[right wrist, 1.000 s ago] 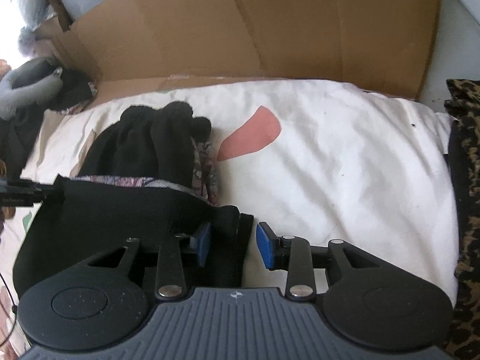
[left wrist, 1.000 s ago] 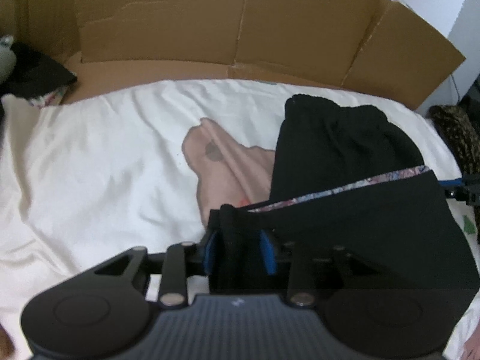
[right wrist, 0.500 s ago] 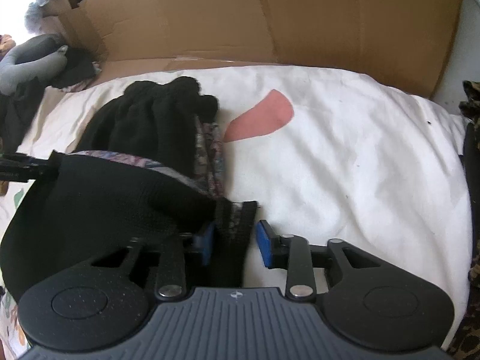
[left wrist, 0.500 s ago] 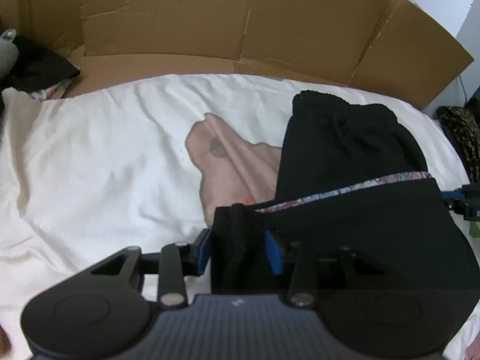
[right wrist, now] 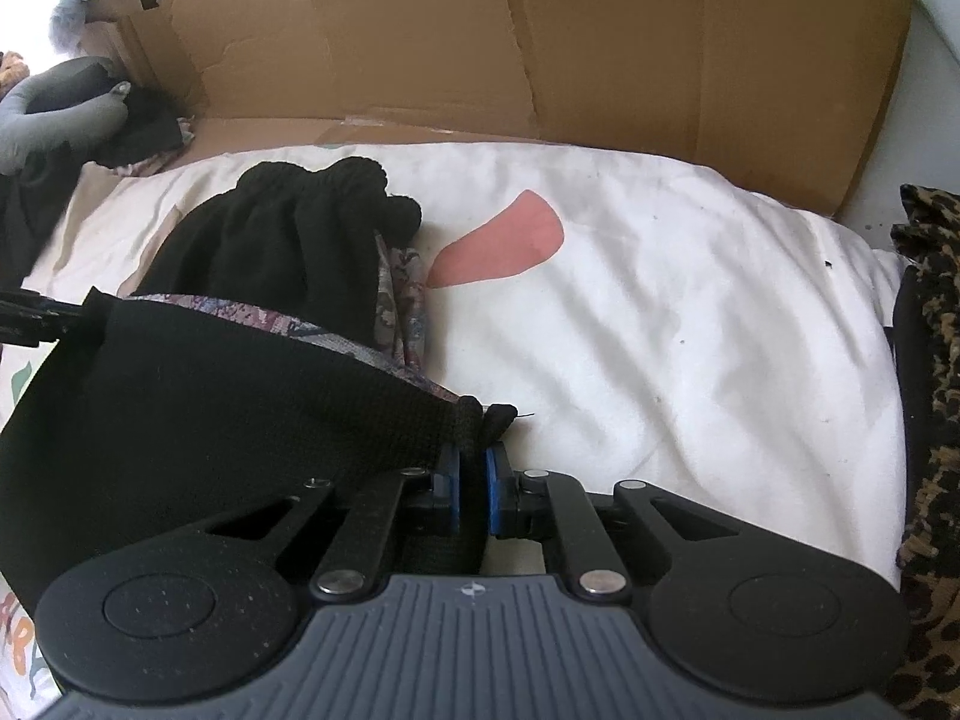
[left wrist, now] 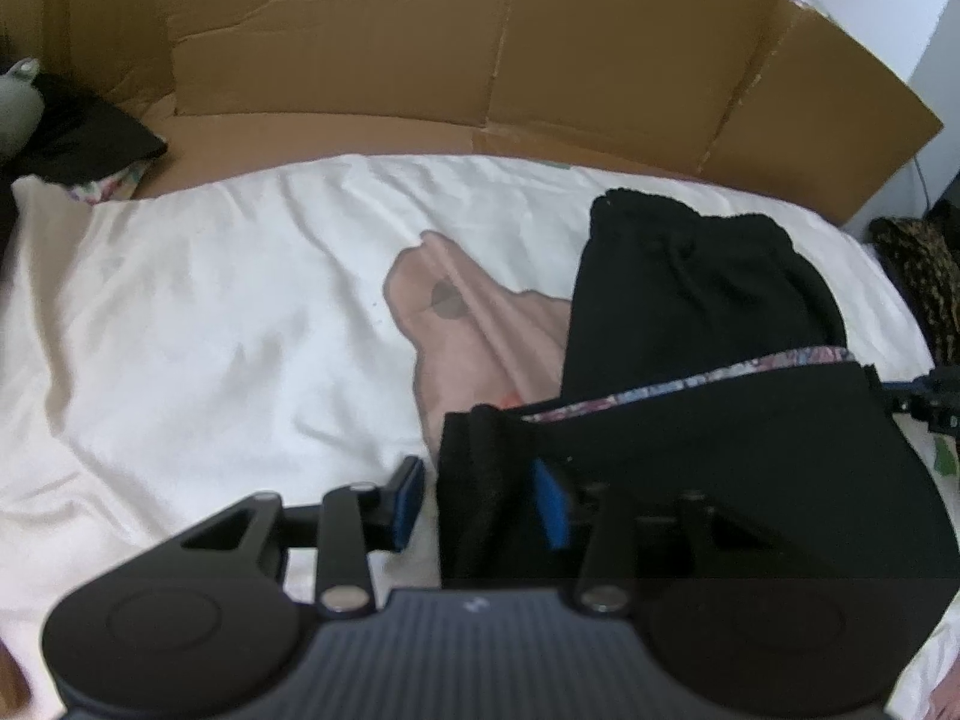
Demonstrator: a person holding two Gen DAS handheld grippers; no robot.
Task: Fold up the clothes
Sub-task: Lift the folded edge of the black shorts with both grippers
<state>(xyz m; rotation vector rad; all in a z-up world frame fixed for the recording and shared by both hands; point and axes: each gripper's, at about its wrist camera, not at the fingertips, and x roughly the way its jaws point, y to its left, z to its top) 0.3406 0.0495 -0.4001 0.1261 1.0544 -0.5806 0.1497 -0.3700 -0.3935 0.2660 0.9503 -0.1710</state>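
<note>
I can't see my left tongs' [left wrist: 480, 501] right linkage: the black garment [left wrist: 750, 450] drapes over it. The leopard-print cloth [right wrist: 936, 420] runs off the right edge.

Your right claw [right wrist: 473, 483], low in the middle of its frame, has just been closing; its blue pads now pinch a corner of the black garment [right wrist: 210, 420]. Your left claw [left wrist: 480, 504], low in its frame, stands partly open, a fold of the garment between its blue pads, the left pad clear of it.
</note>
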